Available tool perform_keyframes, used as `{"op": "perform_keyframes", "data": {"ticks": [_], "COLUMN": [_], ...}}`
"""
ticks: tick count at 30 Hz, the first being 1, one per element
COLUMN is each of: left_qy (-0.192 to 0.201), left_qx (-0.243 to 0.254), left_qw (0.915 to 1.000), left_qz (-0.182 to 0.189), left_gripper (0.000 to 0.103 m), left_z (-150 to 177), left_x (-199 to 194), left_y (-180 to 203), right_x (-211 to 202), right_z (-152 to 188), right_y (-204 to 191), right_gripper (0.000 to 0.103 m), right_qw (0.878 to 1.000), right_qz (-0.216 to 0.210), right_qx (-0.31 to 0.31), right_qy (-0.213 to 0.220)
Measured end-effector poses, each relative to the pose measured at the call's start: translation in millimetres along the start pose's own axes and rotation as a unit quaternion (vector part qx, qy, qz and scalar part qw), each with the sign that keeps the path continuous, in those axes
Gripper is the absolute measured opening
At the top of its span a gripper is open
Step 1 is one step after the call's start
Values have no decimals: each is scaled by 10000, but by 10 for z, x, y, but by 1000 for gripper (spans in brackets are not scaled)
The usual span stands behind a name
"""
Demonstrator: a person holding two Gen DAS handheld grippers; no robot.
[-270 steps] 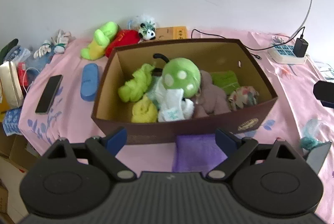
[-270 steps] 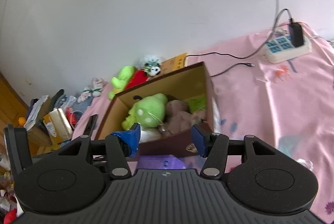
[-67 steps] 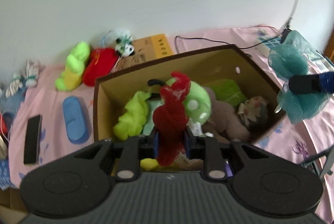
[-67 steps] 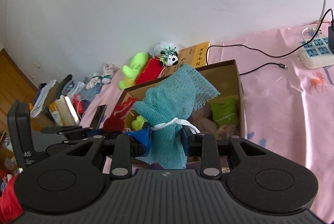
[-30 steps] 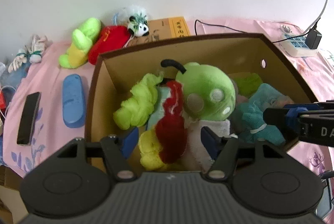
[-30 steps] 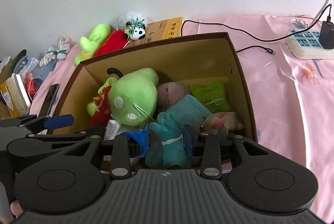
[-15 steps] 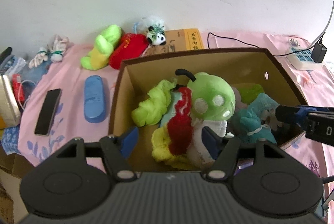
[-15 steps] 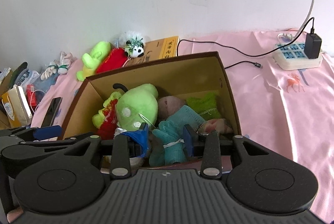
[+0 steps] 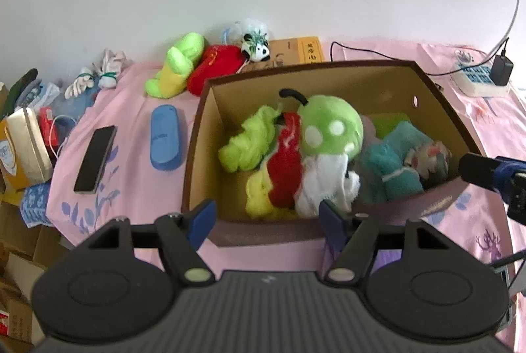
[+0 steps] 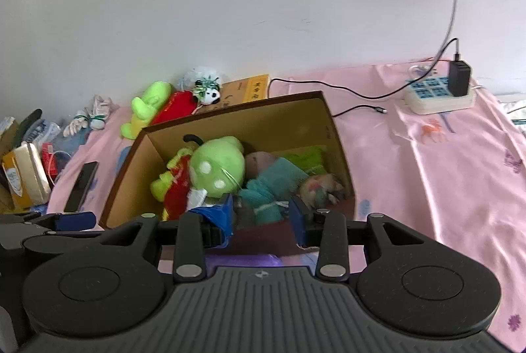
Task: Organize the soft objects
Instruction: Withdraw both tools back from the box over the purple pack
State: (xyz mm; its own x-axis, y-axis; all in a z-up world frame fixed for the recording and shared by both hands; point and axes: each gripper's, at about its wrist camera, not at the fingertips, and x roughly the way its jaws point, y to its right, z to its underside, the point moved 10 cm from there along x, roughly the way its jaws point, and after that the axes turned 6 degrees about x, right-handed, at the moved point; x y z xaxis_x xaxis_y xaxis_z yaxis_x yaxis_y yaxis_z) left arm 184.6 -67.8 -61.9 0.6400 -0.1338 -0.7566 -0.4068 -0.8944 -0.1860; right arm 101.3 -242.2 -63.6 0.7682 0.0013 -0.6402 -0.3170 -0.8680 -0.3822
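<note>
A pink floral cloth (image 10: 460, 175) is covering the whole surface, and on it a brown cardboard box (image 9: 197, 136) is sitting open-topped, directly ahead of both grippers. The left gripper (image 9: 267, 223) is hovering in front of the box's near wall with its blue-padded jaws spread wide and nothing between them. The right gripper (image 10: 261, 216) is hanging just over the near rim, also released, its jaws apart and empty; the teal mesh cloth (image 10: 273, 185) is lying inside the box just beyond its fingertips.

The box is holding a crowd of soft things. A round green plush with white spots (image 9: 330, 126) is sitting near the middle, leaning on a white fluffy piece (image 9: 323, 185). To its left a red cloth (image 9: 286, 168) is lying draped between the plush and a lime-green cloth (image 9: 250, 142), with a yellow cloth (image 9: 259, 193) under its near end. On the right side the teal mesh cloth (image 9: 391, 165) is lying against a patterned cloth ball (image 9: 427, 157), with a green cloth (image 10: 307, 157) and a brownish plush (image 10: 263, 160) behind.

Outside the box, a lime plush (image 9: 179, 66), a red plush (image 9: 217, 65) and a small panda toy (image 9: 256, 48) are resting along the wall. A blue case (image 9: 165, 136) and a black phone (image 9: 95, 157) are lying to the box's left, well apart from both grippers. A white power strip (image 10: 439, 96) is sitting at the far right.
</note>
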Motion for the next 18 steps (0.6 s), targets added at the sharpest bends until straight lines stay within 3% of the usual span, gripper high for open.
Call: {"op": "perform_keyframes", "data": {"ticks": [18], "left_qy": [-476], "left_qx": [-263], "left_qw": [9984], "left_qz": [-137], "left_gripper": [70], "left_z": [514], "left_x": [-215], "left_y": [274], "right_x": [-377], "right_z": [535], "right_y": [279], "right_gripper": [21], "right_qw": [9971], "right_qz": [-231], "right_qx": [-16], "right_qy": [-732]}}
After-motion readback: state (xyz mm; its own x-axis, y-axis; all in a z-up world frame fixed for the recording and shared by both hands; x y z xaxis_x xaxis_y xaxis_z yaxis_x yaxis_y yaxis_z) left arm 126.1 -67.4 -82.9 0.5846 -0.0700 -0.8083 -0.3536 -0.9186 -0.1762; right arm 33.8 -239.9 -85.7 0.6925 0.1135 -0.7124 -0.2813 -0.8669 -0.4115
